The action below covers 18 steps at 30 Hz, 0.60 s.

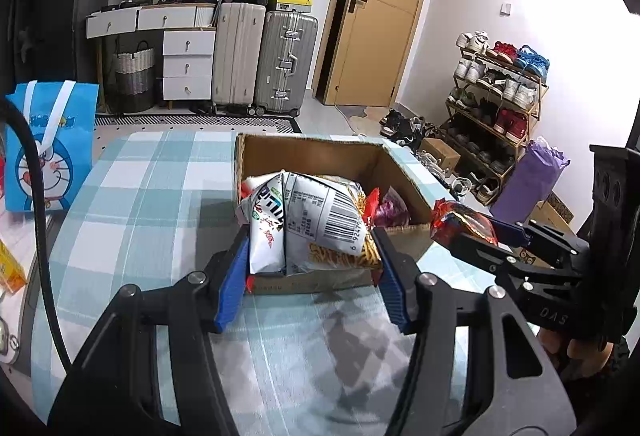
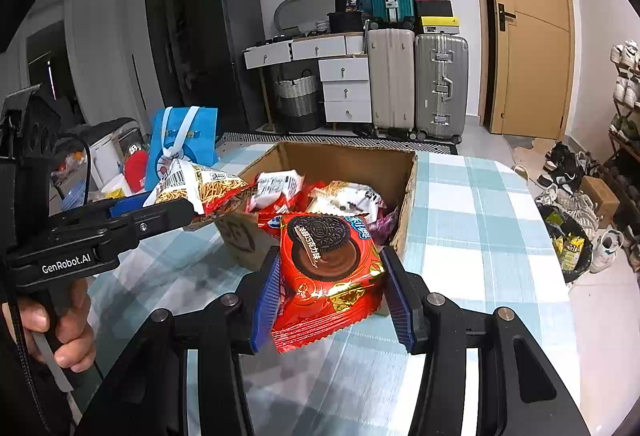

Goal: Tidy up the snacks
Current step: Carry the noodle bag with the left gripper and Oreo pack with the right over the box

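My left gripper is shut on a white noodle-snack bag with a barcode, held at the near edge of an open cardboard box. It also shows in the right wrist view, held left of the box. My right gripper is shut on a red Oreo packet, just in front of the box's near right corner. In the left wrist view the packet hangs right of the box. Several snack packs lie inside the box.
The box stands on a table with a blue-and-white checked cloth. A blue Doraemon bag stands off the table's left side. Suitcases, white drawers and a shoe rack are beyond. A purple bag sits at right.
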Available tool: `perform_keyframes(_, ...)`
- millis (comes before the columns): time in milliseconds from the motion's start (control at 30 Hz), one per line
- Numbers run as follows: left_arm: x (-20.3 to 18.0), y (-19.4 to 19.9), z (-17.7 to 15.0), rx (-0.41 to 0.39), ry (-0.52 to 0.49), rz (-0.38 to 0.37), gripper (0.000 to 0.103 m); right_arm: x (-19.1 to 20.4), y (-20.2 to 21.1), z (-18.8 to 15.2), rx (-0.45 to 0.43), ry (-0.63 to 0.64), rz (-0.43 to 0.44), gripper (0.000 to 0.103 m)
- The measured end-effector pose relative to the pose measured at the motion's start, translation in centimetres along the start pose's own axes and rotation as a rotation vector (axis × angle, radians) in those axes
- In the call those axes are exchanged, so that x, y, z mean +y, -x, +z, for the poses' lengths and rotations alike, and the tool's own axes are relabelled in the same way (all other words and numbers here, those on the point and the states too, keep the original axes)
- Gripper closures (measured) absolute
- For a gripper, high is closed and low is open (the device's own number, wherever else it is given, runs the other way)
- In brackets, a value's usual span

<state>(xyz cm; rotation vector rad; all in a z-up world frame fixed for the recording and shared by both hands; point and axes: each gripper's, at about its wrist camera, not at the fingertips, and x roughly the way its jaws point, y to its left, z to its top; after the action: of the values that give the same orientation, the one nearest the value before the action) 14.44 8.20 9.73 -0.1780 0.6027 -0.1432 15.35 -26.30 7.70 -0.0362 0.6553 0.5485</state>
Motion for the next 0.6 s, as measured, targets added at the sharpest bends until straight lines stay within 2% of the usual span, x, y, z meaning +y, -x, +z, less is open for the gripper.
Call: perform_keyframes(600, -0.6, -6.4, 4.7, -0.010, -0.024, 0.031, 0.048, -1.8, -3.8, 2.9, -0.047, -0.042, 0.012, 0.054)
